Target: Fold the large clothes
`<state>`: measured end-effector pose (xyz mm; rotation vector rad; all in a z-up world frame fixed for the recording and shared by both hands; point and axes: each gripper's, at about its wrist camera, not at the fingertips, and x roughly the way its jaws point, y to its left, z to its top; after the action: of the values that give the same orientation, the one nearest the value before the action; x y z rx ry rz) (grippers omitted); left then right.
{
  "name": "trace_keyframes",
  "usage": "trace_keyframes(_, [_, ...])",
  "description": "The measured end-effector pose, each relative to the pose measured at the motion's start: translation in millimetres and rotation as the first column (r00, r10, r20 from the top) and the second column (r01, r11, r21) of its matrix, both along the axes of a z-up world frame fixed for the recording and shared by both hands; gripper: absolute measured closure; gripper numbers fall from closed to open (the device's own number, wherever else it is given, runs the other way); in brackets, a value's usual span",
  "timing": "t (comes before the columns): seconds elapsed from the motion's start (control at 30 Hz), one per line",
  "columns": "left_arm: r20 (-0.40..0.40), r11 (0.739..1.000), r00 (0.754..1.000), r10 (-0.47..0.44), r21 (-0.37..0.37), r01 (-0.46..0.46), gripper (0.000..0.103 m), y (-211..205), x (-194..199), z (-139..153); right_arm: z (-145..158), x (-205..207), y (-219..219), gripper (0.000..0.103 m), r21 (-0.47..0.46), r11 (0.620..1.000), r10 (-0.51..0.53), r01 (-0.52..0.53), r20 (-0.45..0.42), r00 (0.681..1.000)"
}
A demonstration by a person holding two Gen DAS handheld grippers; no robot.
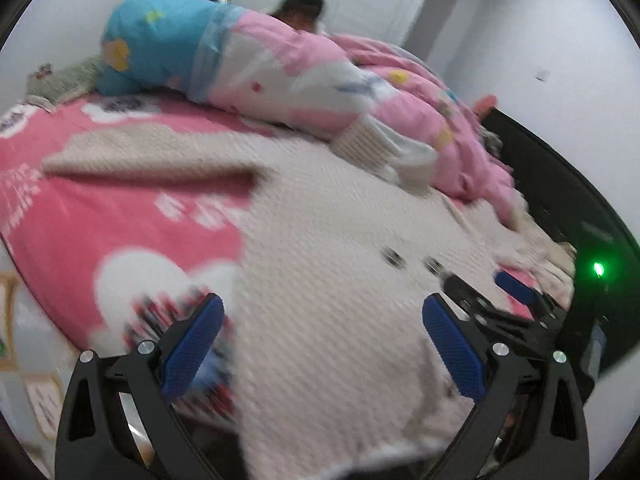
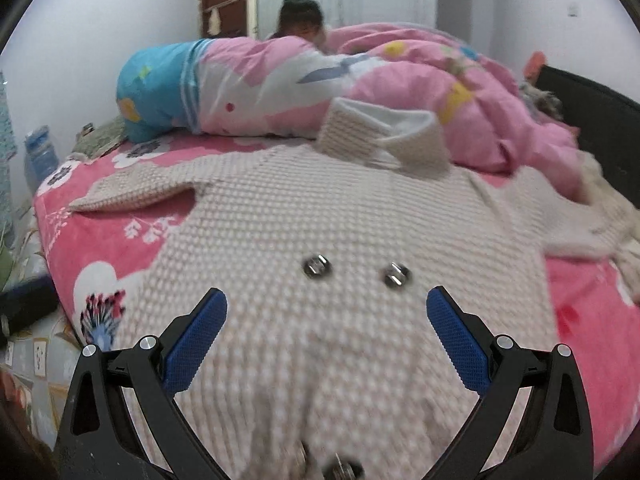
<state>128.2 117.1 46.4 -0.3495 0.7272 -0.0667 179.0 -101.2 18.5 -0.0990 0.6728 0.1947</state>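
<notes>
A large beige knitted cardigan (image 2: 320, 208) with metal snap buttons (image 2: 316, 267) lies spread flat on a pink flowered bed sheet (image 2: 120, 240). Its collar (image 2: 384, 136) points toward the far quilt, and one sleeve (image 2: 140, 192) stretches left. My right gripper (image 2: 326, 316) is open and empty above the cardigan's lower front. My left gripper (image 1: 322, 320) is open and empty above the same cardigan (image 1: 320, 216). The right gripper (image 1: 516, 288) shows at the right of the left wrist view.
A rolled pink, white and blue quilt (image 2: 320, 84) lies along the far side of the bed. A person (image 2: 300, 16) sits behind it. A dark headboard (image 2: 600, 120) stands at the right. Boxes and a bottle (image 2: 38, 156) stand on the floor left.
</notes>
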Motion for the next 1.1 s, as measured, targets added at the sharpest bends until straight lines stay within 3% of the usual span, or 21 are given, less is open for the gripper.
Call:
trace_keyframes(0.1, [-0.015,0.994,0.994,0.109,0.017,-0.108,0.005,50.8,32.6,3.3,-4.9,26.3,13.8,0.006,-0.008,0.999,0.041,-0.041,-0.028,0.999])
trace_keyframes(0.2, [-0.057,0.952,0.951,0.305,0.056,-0.302,0.005,121.1,72.6,-4.8,-11.1,53.2,22.1,0.006,-0.002,0.999,0.049,-0.049,-0.056,0.997])
trace_keyframes(0.23, [-0.085,0.931,0.928,0.363,0.070,-0.357,0.005,144.9,87.1,-11.8,-13.9,57.7,22.0,0.006,0.003,0.999,0.051,-0.051,-0.061,0.997])
trace_keyframes(0.3, [-0.175,0.868,0.850,0.497,0.103,-0.486,0.005,199.8,117.4,-33.9,-16.9,68.4,25.3,0.006,0.011,0.998,0.058,-0.057,-0.068,0.996])
trace_keyframes(0.4, [-0.247,0.793,0.755,0.607,0.133,-0.594,0.007,254.2,141.5,-59.5,-26.7,83.0,30.8,0.006,0.005,0.998,0.061,-0.061,-0.091,0.994])
trace_keyframes(0.43, [-0.272,0.774,0.730,0.628,0.112,-0.624,0.012,269.7,146.7,-67.6,-29.3,85.8,32.2,0.006,0.000,0.998,0.062,-0.062,-0.100,0.993])
trace_keyframes(0.53, [-0.321,0.711,0.673,0.666,0.000,-0.704,0.019,297.8,150.2,-84.6,-42.6,90.8,33.9,0.006,-0.030,0.998,0.060,-0.064,-0.128,0.990])
trace_keyframes(0.57, [-0.343,0.686,0.648,0.680,-0.015,-0.727,0.024,303.6,151.5,-90.0,-46.7,93.1,34.0,0.006,-0.043,0.997,0.054,-0.060,-0.135,0.989])
trace_keyframes(0.63, [-0.342,0.666,0.622,0.704,0.012,-0.746,0.036,307.4,153.3,-88.9,-55.2,93.8,32.3,0.006,-0.060,0.997,0.039,-0.049,-0.153,0.987])
trace_keyframes(0.7, [-0.307,0.672,0.631,0.713,0.042,-0.739,0.056,305.4,153.8,-81.5,-61.7,94.4,29.0,0.006,-0.063,0.997,0.025,-0.037,-0.176,0.984])
trace_keyframes(0.77, [-0.274,0.676,0.630,0.727,0.122,-0.727,0.076,292.7,157.0,-72.0,-65.4,94.6,24.8,0.006,-0.059,0.998,0.020,-0.033,-0.200,0.980])
trace_keyframes(0.83, [-0.229,0.680,0.642,0.731,0.171,-0.713,0.082,278.4,159.3,-56.2,-63.0,90.4,18.2,0.006,-0.033,0.999,0.020,-0.027,-0.198,0.980])
trace_keyframes(0.87, [-0.191,0.689,0.662,0.725,0.183,-0.701,0.083,266.9,158.5,-42.8,-60.0,88.7,16.3,0.006,-0.024,0.999,0.020,-0.025,-0.190,0.982])
trace_keyframes(0.97, [-0.072,0.762,0.767,0.638,0.201,-0.615,0.085,223.2,164.2,0.4,-47.6,77.3,5.8,0.006,0.001,1.000,0.021,-0.021,-0.153,0.988])
trace_keyframes(1.03, [0.030,0.841,0.866,0.498,0.225,-0.492,0.086,161.6,169.4,41.7,-39.9,68.4,-4.3,0.006,0.017,1.000,0.014,-0.012,-0.137,0.990])
trace_keyframes(1.1, [0.104,0.904,0.933,0.344,0.231,-0.359,0.086,101.3,171.5,72.8,-33.3,58.5,-17.0,0.006,0.033,0.999,-0.004,0.008,-0.126,0.992])
